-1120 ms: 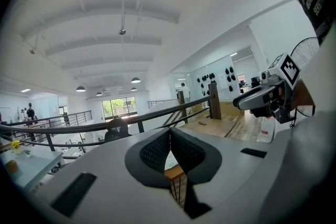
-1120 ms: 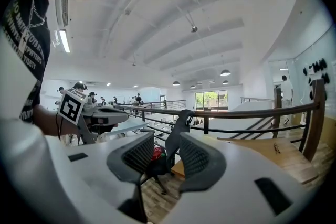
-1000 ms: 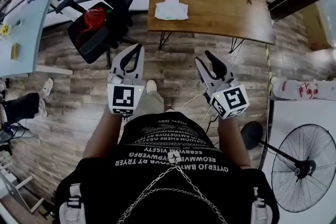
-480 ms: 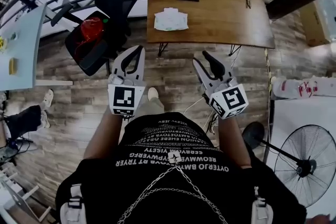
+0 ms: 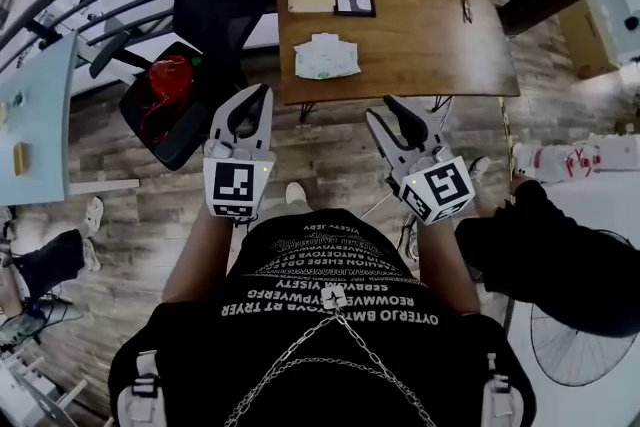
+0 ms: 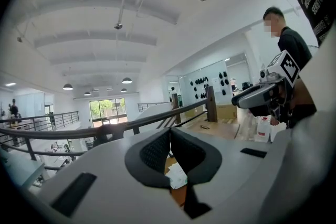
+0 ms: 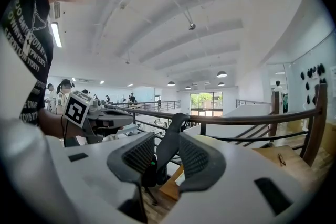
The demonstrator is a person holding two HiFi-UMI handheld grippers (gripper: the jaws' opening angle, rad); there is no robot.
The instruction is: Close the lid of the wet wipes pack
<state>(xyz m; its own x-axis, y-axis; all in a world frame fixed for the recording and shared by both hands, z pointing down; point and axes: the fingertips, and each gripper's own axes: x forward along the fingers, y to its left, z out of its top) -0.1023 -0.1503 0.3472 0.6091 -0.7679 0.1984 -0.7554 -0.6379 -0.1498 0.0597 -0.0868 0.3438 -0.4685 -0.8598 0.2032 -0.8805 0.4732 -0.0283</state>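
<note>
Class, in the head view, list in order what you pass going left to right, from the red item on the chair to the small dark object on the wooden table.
Red item → left gripper → wet wipes pack → right gripper → small dark object.

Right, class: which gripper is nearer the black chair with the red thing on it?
Left. In the head view the left gripper hangs just right of the chair; the right gripper is further right, beyond the left one.

Wipes pack nearer, person entered right
</note>
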